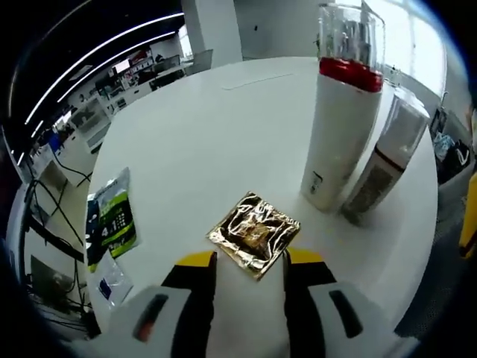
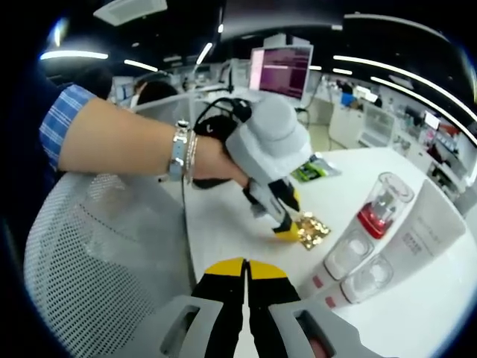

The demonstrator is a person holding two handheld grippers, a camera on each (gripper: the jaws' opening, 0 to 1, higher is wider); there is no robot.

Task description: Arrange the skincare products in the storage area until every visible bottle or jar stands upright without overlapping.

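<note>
sleeve: blue checked | wrist: silver bracelets | hand-held gripper: grey, yellow-tipped

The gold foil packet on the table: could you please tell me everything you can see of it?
The gold foil packet is a small, roughly square sachet of crinkled, shiny metallic film, gold with darker brown reflections. It lies flat on the white table, turned cornerwise in the left gripper view, just ahead of the open left gripper, one corner reaching between the yellow tips. In the right gripper view, the left gripper's yellow tip sits at the packet's edge; actual contact is unclear. It lies apart from the white bottle.
</note>
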